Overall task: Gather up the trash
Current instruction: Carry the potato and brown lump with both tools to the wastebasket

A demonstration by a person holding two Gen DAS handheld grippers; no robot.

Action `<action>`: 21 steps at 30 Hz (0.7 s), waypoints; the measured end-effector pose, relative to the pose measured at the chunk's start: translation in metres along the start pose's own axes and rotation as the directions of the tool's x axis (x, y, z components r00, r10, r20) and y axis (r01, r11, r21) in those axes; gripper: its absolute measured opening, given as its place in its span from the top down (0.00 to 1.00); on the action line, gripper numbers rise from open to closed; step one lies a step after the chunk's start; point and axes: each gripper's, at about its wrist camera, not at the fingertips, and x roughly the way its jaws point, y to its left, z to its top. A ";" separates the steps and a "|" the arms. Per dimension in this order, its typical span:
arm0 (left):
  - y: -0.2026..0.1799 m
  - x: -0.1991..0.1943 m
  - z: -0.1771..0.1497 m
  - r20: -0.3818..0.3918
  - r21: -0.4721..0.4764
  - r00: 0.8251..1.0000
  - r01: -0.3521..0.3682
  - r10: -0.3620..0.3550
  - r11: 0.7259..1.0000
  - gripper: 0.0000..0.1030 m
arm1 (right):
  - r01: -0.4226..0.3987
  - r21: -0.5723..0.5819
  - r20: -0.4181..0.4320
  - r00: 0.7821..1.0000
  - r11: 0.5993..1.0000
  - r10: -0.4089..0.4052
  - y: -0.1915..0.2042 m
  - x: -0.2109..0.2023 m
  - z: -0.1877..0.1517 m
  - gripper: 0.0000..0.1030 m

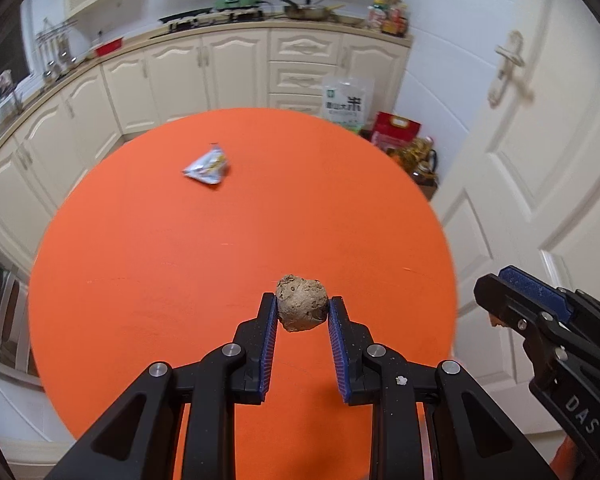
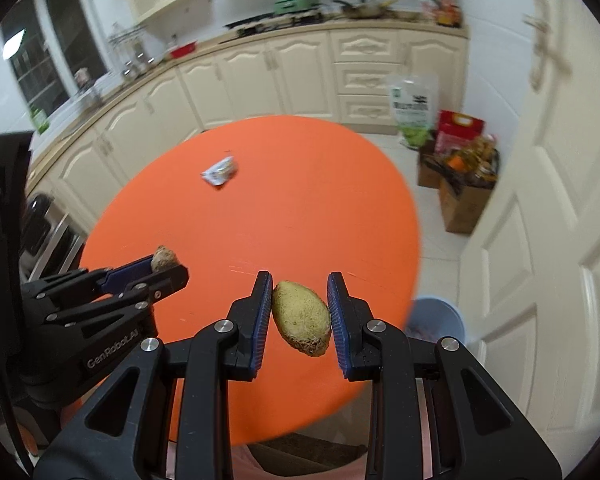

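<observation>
Left tool (image 1: 302, 309): two black fingers with ribbed blue pads, clamped near their tips on a brown lump (image 1: 302, 307), rough and pitted, roundish, carried clear above the orange surface (image 1: 180, 280). Judged light, dry and fairly stiff, perhaps crumbly at the skin; the pads take it across its widest part, which suits a ball of this shape, though only a small patch on each side is in contact. Right tool (image 2: 299, 312): same build, closed on a yellowish oval scrap (image 2: 301, 318), tilted between the pads and pinched near its upper and right flanks, with a ragged dark end hanging below. Judged light and firm, with a matt skin that should not slip readily; because it sits askew, a jolt could swing or drop it, so a hold across the short middle would be surer. Both tools appear side by side, the left one visible in the right wrist view with its lump showing at the tips. Further out, on the far part of the surface: a crumpled foil wrapper (image 1: 207, 168), lying alone, not yet collected; judged nearly weightless, soft and springy, best pinched at a raised fold. Beyond the right edge, on the floor: a pale blue bin (image 2: 440, 318), partly hidden by the surface.
</observation>
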 end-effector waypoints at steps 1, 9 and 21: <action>-0.012 -0.001 -0.002 -0.003 0.015 1.000 0.014 -0.014 1.000 0.79 | 0.020 0.023 0.009 1.000 1.000 -0.020 -0.011 -0.004 -0.004 0.74; -0.086 0.027 -0.003 -0.061 0.117 0.993 0.105 -0.098 0.988 0.79 | 0.162 0.186 0.028 0.985 0.969 -0.170 -0.095 -0.024 -0.025 0.74; -0.174 0.095 0.006 -0.213 0.240 0.967 0.188 -0.137 0.953 0.79 | 0.340 0.315 -0.078 0.940 0.886 -0.333 -0.201 -0.017 -0.050 0.74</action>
